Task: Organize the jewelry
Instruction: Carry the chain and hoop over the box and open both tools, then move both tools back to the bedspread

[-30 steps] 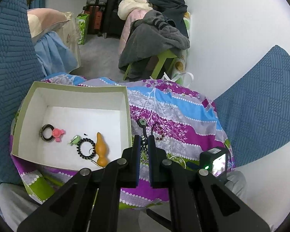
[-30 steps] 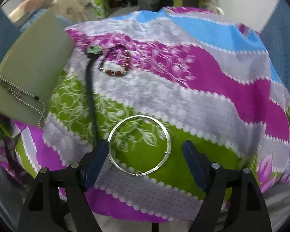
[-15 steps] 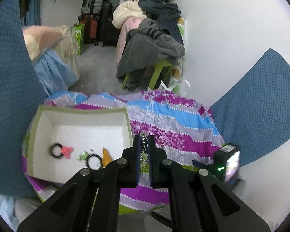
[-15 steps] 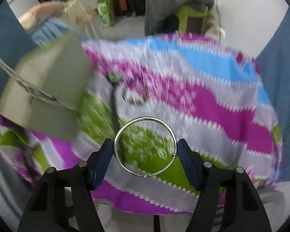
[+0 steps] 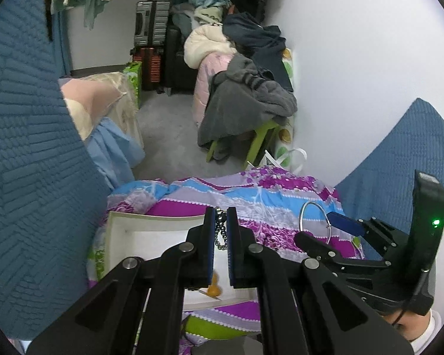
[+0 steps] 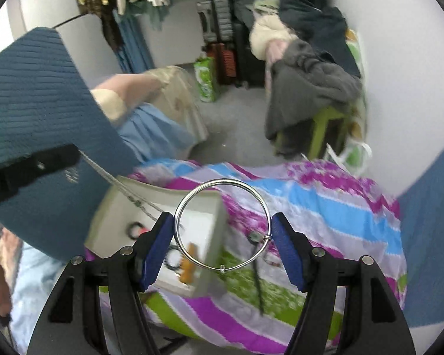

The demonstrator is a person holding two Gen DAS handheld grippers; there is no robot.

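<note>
L tongs (image 5: 221, 227): pinched narrow on a bead-chain necklace (image 5: 220, 230); dark beads show in the slit betw. the pads, chain hangs down over the box interior. In R view same chain (image 6: 127, 193) runs slack from the L tool at frame left down toward the box.
R tongs (image 6: 223, 238): jaws set wide but clamped on silver bangle (image 6: 222, 224), one pad on each side of the ring; have just been closing onto it. Bangle lifted clear of the cloth, ring plane facing the cam, clasp at lower right.
Box (image 6: 213, 278): white open box w/ greenish outside, on the striped floral cloth (image 6: 325, 207). Already inside: black ring w/ pink bit, dark bead bracelet, orange piece, all blurred.
Left on cloth: black cord w/ green pendant (image 6: 256, 254), reddish bead bracelet just beside it, partly hidden by R pad.
Key relation: box lies below and to the left of the bangle as R cam sees it; near wall of box sits right behind the ring. L tongs nearer, already above the box opening; R must travel left across the box wall.
Step (judged): both pieces in carry, drop not yet made.
Risk (judged): chain could snag the bangle if both go in together.
</note>
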